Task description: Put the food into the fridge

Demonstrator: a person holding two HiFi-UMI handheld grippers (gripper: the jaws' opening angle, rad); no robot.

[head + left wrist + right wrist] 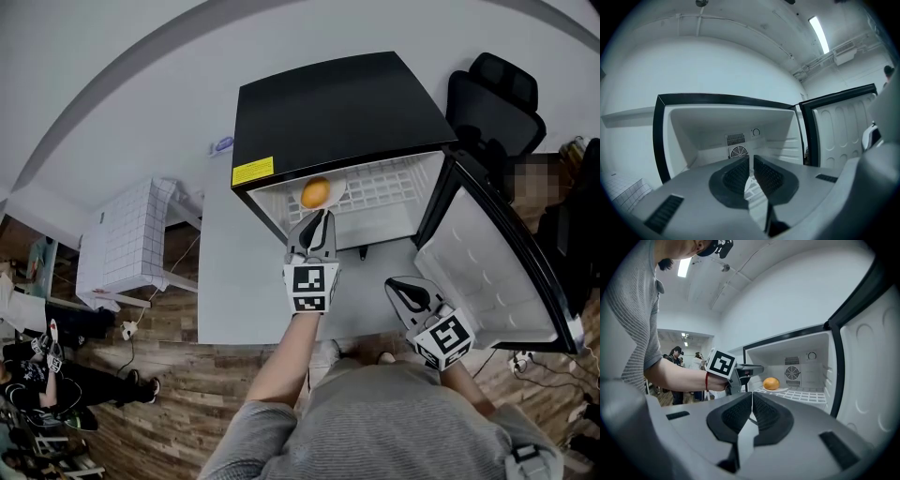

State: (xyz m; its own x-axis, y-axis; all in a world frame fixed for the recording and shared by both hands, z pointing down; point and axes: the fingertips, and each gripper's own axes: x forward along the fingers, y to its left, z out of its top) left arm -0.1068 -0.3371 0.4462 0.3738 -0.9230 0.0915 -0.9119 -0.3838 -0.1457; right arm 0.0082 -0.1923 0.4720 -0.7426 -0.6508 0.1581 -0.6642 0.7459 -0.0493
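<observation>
looking down past your grey top (394,422), your right gripper (397,287) sits lowest, right of centre in the head view, short of the fridge. its jaws are clenched together with nothing in them. higher, at centre, your left gripper (323,217) lies level at the mouth of the black fridge (337,103). its jaws are drawn nearly together with only a slim gap, and nothing shows pinched between them. just beyond its tips the orange (316,192) rests on a small white plate (782,389), toward the left end of the white wire shelf (808,394). the orange is close to round, a little broader than tall in the right gripper view, so its long axis runs left to right there. no stem end shows, so you cannot tell which way it points. the door (487,272) stands open at the right. a round fan grille (792,372) shows on the back wall.
</observation>
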